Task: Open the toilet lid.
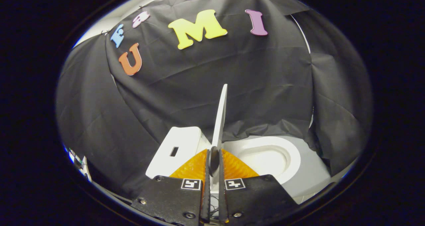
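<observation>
Toilet lid (220, 116) stands upright, edge-on, pinched in the claw (213, 159).

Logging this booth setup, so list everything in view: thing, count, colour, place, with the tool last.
toilet lid: one, white, raised on edge, its lower end between the tool's fingers.
toilet seat: one, white, ring around the open bowl, to one side of the raised lid.
toilet tank: one, white, box with a dark slot, on the lid's other side.
black cloth: draped behind and around the toilet, forming the booth wall.
tool: one, fingers closed on the lid's lower edge, one on each face.
</observation>
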A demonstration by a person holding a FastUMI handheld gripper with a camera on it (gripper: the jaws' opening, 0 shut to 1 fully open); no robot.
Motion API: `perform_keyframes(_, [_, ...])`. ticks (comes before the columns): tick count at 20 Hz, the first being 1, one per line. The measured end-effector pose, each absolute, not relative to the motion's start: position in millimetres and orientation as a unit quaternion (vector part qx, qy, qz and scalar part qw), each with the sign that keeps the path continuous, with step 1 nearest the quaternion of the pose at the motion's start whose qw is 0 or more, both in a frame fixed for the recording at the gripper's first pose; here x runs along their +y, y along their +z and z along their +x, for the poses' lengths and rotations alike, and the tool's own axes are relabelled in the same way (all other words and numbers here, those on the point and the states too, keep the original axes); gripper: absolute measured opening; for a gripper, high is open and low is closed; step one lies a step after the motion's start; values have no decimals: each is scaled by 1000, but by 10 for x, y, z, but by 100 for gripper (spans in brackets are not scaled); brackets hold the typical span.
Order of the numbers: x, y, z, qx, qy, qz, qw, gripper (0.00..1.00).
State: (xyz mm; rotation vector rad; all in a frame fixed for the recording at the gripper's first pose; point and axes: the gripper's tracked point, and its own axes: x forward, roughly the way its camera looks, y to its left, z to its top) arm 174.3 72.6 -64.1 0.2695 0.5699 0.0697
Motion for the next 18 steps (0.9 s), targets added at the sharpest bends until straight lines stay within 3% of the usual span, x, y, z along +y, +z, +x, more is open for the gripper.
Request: perform_keyframes(18, [1010,-676,1701,280,71,84,954,13])
